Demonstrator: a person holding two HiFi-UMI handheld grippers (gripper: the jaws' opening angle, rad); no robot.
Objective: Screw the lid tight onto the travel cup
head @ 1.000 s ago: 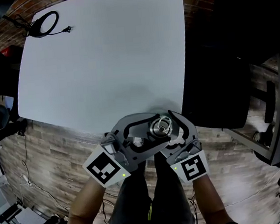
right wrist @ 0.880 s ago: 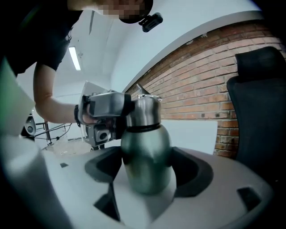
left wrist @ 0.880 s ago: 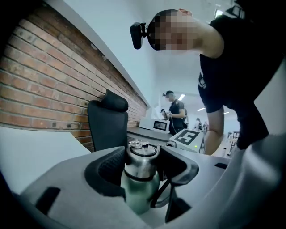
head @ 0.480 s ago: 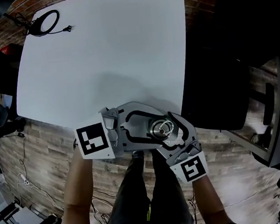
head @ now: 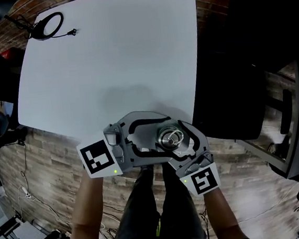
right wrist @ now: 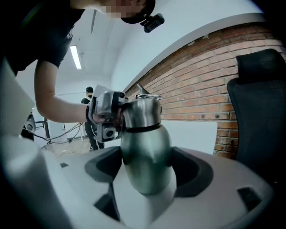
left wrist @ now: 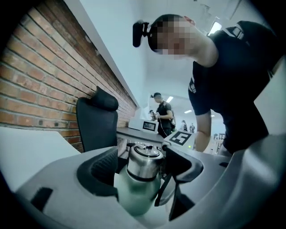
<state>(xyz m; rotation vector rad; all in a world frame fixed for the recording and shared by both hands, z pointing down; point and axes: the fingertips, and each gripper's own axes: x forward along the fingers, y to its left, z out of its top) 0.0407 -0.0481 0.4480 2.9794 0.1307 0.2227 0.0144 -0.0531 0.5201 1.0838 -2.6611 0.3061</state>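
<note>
The travel cup has a pale green body (left wrist: 134, 194) and a steel lid (head: 170, 136). It is held in the air just off the near edge of the white table (head: 107, 68), above the person's lap. My right gripper (right wrist: 146, 167) is shut on the cup's body (right wrist: 145, 152), one pad on each side. From the left, my left gripper (left wrist: 139, 165) reaches around the lid (left wrist: 143, 162). Its jaws have just been opening and now stand wide, with the lid between them and a gap showing at the left pad (left wrist: 100, 169). In the head view both grippers meet at the cup.
A coiled black cable (head: 48, 25) lies at the table's far left corner. A black office chair (head: 231, 98) stands right of the table and close to the grippers. A brick wall (right wrist: 210, 89) runs behind. The person's legs (head: 148, 211) are right below the cup.
The left gripper has turned about the lid: its marker cube swung up and to the left, and its jaws have spread wider. The right gripper and the cup have stayed still.
</note>
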